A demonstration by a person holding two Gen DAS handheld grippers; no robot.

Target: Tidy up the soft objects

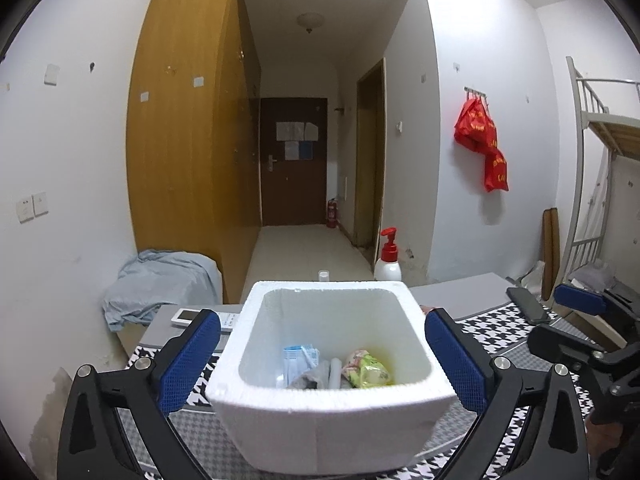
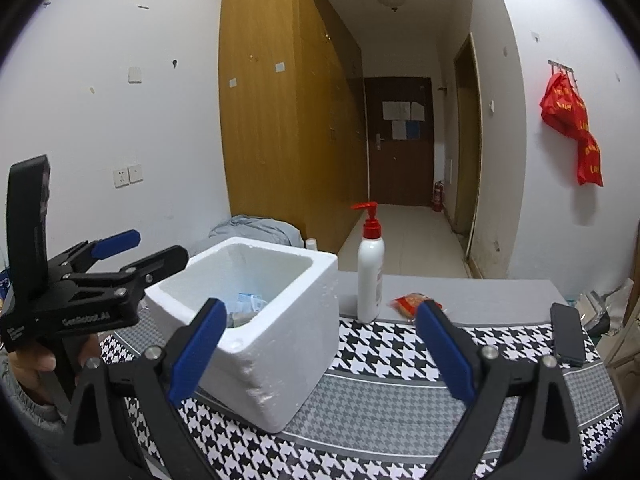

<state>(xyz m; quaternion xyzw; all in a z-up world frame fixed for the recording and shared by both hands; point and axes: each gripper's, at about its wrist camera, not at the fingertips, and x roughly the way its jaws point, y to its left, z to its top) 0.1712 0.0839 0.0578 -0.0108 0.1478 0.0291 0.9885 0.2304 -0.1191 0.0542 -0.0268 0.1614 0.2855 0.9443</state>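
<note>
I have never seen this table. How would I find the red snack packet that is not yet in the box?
Start from the white foam box on the houndstooth cloth. Just to its right stands a white pump bottle with a red pump. The red snack packet lies flat on the grey strip right of that bottle; it is the only small red thing lying on the table.

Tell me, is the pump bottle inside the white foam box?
No, the pump bottle stands upright on the table beside the foam box, outside its wall.
</note>
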